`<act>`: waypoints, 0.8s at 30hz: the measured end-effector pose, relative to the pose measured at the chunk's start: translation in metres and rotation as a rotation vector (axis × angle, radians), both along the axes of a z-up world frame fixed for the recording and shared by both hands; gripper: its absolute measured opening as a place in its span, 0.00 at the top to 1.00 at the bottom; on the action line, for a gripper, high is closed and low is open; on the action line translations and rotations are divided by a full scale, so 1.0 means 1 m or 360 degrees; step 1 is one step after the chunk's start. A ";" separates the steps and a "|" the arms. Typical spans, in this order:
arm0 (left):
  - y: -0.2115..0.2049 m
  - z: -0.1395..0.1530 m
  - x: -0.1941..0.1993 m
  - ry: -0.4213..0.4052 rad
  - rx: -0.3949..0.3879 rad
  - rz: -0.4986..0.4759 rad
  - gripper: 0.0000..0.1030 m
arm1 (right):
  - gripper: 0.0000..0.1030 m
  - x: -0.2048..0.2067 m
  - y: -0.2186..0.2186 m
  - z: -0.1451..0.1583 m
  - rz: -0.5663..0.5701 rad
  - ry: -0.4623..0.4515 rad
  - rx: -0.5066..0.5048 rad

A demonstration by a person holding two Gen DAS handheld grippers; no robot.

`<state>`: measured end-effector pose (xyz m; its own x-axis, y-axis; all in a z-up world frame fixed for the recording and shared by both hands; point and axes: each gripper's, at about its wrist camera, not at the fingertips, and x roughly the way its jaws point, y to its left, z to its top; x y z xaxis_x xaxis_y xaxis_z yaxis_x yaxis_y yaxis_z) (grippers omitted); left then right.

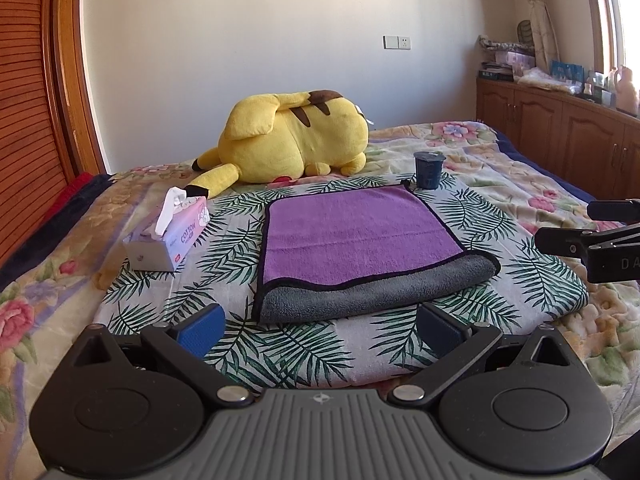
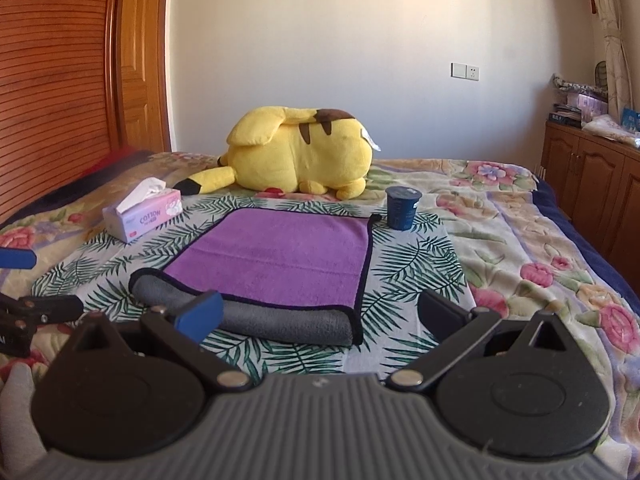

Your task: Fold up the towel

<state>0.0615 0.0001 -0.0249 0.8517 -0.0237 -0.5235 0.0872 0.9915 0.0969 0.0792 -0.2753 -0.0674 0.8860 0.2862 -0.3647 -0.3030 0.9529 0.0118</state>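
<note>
A purple towel (image 1: 356,232) with a grey underside and black trim lies folded on a leaf-print cloth (image 1: 296,356) on the bed. Its grey folded edge faces me. It also shows in the right wrist view (image 2: 280,260). My left gripper (image 1: 320,324) is open and empty, just short of the towel's near edge. My right gripper (image 2: 320,312) is open and empty, its left finger over the grey edge. The right gripper shows at the right border of the left wrist view (image 1: 592,236). The left gripper shows at the left border of the right wrist view (image 2: 24,284).
A yellow plush toy (image 1: 296,140) lies behind the towel. A tissue box (image 1: 168,236) sits to the left. A dark blue cup (image 1: 429,169) stands at the towel's far right corner. Wooden cabinets (image 1: 560,128) line the right wall.
</note>
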 end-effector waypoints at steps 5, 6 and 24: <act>0.000 -0.002 0.009 0.0029 0.0013 -0.0019 0.16 | 0.00 0.008 0.003 -0.001 0.0035 0.0030 -0.0028; 0.000 -0.002 0.011 0.0038 0.0013 -0.0023 0.16 | 0.00 0.010 0.003 -0.001 0.0039 0.0037 -0.0030; 0.020 -0.013 0.061 0.0134 0.0011 -0.0039 0.22 | 0.21 0.063 0.013 -0.020 0.0198 0.0273 -0.0112</act>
